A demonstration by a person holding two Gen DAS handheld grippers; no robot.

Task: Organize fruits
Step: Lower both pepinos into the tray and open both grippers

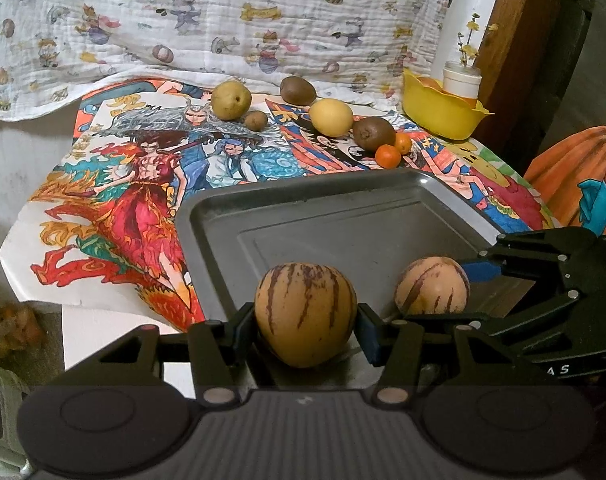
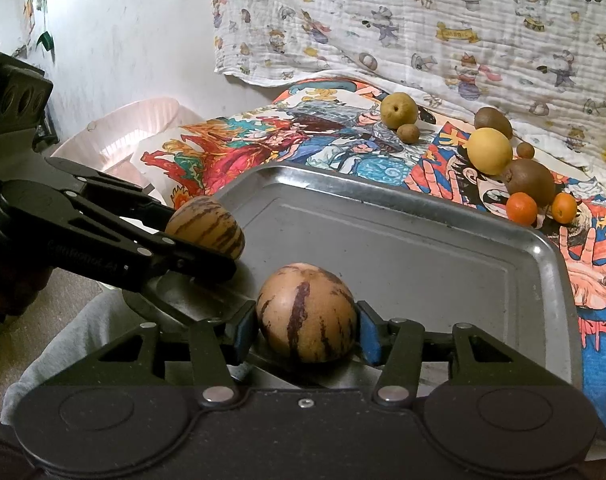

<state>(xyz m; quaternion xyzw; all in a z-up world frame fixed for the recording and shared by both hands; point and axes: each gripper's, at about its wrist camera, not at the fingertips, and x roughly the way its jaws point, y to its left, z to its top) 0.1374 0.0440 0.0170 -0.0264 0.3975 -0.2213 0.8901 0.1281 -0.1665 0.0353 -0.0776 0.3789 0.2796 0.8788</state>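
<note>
Two black grippers meet over the near edge of a metal tray (image 1: 343, 216), each with a striped, tan melon-like fruit between its blue pads. The left gripper (image 1: 306, 322) has its jaws pinching the nearer striped fruit (image 1: 305, 314), both pads pressed against its sides. From the other camera this gripper reaches in from the left, with its fruit (image 2: 206, 225) at the tray's near-left corner.

The right gripper (image 2: 307, 330) has the second striped fruit (image 2: 306, 312) between its jaws. The left pad touches the fruit's side and the right pad sits at its edge, so it looks gripped, though I cannot be sure how firmly. This fruit sits low over the tray's near rim; whether it touches the metal I cannot tell.

The rest of the tray is bare. It lies on a surface covered with bright cartoon posters (image 1: 143, 184). Beyond it the other fruit is loose on the posters: a yellow-green pear (image 1: 231, 100) with a small brown fruit (image 1: 256, 120) just beside it, a kiwi (image 1: 298, 90) farther back, a yellow lemon-like fruit (image 1: 331, 117), another kiwi (image 1: 373, 133) and two small oranges (image 1: 387, 156) close together. A yellow bowl (image 1: 439, 114) stands at the far right, holding a white jar (image 1: 461, 79).
</note>
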